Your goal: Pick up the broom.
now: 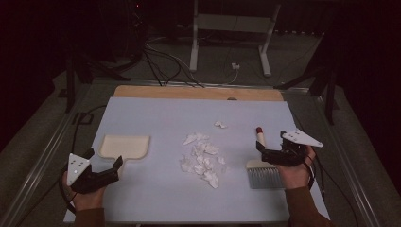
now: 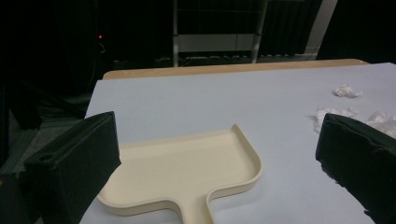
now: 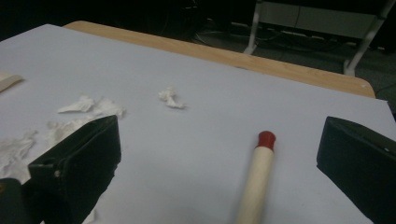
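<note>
1. The table [image 1: 156,113] is covered by a pale sheet; a bare wooden strip is seen along its far edge.
2. A pile of crumpled paper scraps [image 1: 202,158] is taken as the landmark, lying near the middle of the table.
3. A cream dustpan [image 1: 124,145] is laid flat to the left of the pile, well apart from it, with its handle toward the person.
4. The left claw [image 1: 103,160] is held in the left hand [image 1: 85,196] just on the near side of the dustpan. Its jaws are spread wide, with the dustpan handle seen between them in the left gripper view; nothing is gripped.
5. A hand brush [image 1: 263,168] is laid to the right of the pile, with grey bristles nearest the person and a cream, red-tipped handle pointing away.
6. The right claw [image 1: 270,146] is held in the right hand [image 1: 295,170] over the brush. Its jaws stand wide apart on either side of the handle and are not closed on it.
7. One separate scrap [image 1: 220,124] lies beyond the pile.
</note>
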Motion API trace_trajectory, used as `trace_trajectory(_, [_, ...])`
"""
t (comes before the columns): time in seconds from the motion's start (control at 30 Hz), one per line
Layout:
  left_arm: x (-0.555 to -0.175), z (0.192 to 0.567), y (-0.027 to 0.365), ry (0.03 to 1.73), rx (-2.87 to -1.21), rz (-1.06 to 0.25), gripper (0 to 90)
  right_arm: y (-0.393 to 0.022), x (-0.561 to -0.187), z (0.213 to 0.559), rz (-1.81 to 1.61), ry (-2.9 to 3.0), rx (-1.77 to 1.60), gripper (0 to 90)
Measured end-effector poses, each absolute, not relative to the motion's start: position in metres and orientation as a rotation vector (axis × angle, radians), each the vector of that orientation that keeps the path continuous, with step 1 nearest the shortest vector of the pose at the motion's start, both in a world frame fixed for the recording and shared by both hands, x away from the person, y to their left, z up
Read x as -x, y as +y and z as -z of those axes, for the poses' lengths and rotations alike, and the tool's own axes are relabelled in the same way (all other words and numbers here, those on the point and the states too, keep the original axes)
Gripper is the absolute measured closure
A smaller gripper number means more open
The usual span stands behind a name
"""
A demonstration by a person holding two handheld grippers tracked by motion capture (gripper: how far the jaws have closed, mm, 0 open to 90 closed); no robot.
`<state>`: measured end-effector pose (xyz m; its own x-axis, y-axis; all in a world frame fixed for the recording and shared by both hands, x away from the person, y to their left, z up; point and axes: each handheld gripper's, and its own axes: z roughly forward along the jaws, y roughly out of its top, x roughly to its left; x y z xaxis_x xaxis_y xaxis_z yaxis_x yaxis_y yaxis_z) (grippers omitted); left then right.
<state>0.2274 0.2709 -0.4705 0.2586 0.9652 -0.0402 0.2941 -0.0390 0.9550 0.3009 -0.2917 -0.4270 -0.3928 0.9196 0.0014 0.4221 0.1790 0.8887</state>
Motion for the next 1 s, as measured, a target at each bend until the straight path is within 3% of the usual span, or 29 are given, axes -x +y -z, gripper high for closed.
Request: trace_trajectory(1.0, [-0.227,0.471,0.272,1.228,-1.534,-0.87,0.5,-0.295,-0.364,0.422,-1.005,1.946,-1.414,0.0])
